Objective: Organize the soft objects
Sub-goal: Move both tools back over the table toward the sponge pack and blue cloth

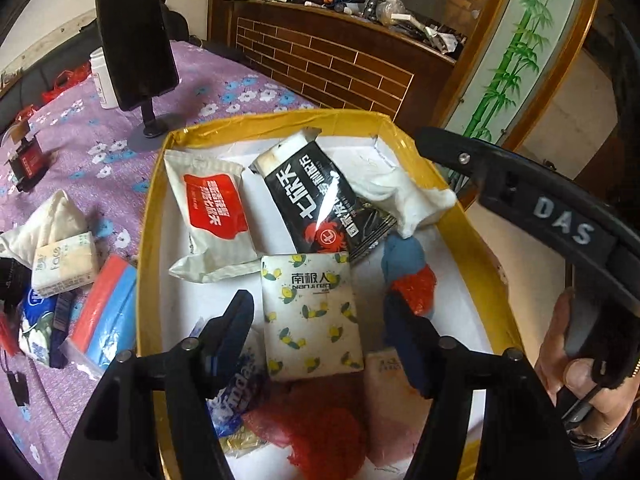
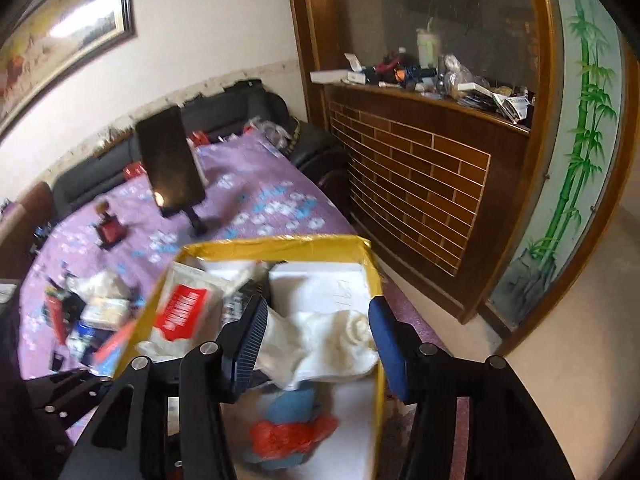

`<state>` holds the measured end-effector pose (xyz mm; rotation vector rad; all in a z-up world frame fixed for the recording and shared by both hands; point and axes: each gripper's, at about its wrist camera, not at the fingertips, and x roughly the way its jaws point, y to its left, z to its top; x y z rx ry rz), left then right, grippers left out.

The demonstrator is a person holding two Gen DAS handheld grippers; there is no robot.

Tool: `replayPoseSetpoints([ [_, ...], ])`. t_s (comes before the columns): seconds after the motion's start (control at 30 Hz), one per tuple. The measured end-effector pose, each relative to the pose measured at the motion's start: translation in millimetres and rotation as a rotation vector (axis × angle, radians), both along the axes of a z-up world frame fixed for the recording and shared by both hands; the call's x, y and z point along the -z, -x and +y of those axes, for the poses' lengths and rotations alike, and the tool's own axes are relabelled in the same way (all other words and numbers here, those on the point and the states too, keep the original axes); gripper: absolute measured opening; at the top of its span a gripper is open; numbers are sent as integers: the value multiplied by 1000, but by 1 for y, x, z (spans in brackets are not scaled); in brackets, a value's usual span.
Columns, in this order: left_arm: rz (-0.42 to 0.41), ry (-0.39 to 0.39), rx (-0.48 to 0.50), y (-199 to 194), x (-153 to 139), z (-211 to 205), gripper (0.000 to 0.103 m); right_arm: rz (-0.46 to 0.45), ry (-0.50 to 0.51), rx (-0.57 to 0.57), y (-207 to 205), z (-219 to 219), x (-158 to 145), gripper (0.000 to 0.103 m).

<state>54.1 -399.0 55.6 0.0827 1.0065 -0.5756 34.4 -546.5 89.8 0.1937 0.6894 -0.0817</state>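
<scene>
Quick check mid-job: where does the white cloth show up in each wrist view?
Left wrist: white cloth lies draped over the far right rim of the yellow box.
Right wrist: white cloth sits lower centre, between the open fingers of the right gripper.
Shared landmark: black phone on its stand.

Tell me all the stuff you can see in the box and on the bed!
box: one, yellow rim, white inside, on the bed
lemon tissue pack: one, white and yellow, box middle
black packet: one, box back
red-label wipes pack: one, white, box left
white cloth: one, box right edge
red mesh: one, on a blue cloth
phone on stand: one, black, on the purple bedspread
loose packs: several, bed left of box
left gripper: open, over the box
right gripper: open, around the white cloth
</scene>
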Motion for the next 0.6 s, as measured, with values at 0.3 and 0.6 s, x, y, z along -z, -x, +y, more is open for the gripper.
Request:
replayPoseSetpoints([
  [0.3, -74, 18, -21, 21, -26, 36, 66, -99, -81, -51, 30, 35, -28, 57],
  [0.6, -95, 40, -117, 32, -35, 110, 66, -96, -113, -138, 38, 90, -26, 59],
])
